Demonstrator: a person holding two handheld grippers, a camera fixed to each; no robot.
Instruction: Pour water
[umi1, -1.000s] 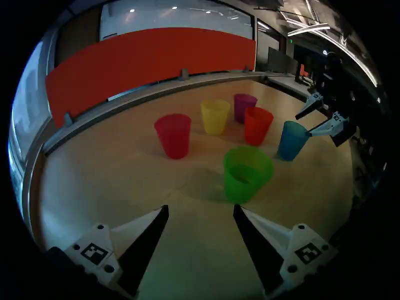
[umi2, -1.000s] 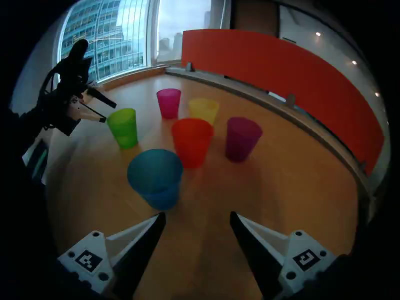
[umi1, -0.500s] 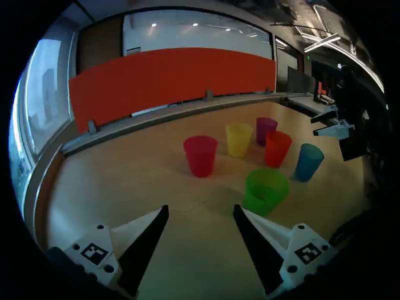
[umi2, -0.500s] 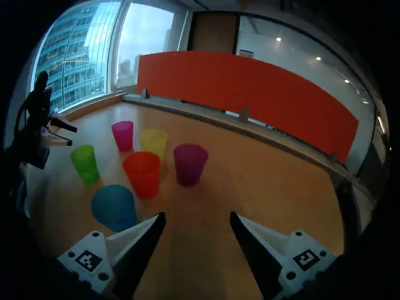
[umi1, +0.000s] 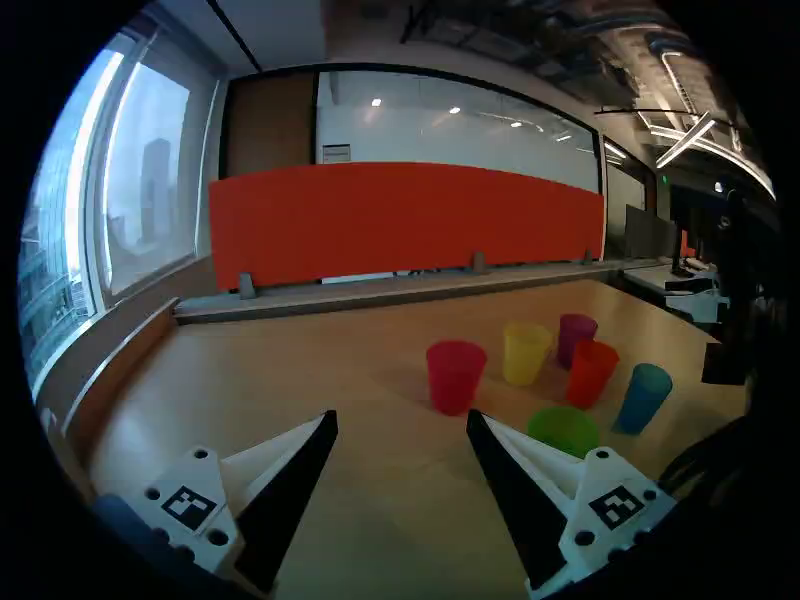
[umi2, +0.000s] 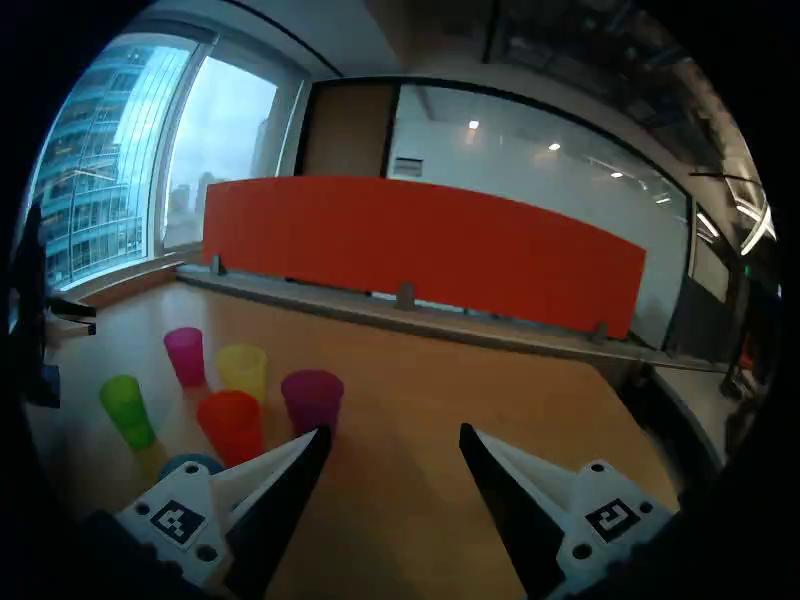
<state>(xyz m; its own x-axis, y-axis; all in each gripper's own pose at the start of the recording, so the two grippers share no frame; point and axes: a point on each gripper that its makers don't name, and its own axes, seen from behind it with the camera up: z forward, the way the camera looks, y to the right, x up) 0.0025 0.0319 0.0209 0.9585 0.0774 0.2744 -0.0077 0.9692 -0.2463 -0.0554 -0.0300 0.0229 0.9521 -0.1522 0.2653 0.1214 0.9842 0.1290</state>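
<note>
The left tool (umi1: 400, 415) has two white, wedge-shaped fingers (umi1: 262, 463) with black inner faces, tapering to points. The right tool (umi2: 393, 430) looks alike. Each finger bears a square black-and-white marker (umi1: 190, 505) and small dark screw holes.

Office: orange desk divider (umi1: 400, 225), glass-walled room (umi1: 450, 120).

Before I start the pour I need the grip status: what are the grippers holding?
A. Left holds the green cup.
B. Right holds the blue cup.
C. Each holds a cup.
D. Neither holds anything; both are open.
D: the left gripper and right gripper both have their fingers spread over bare table, while the green cup and blue cup stand on it outside the gaps.
</note>
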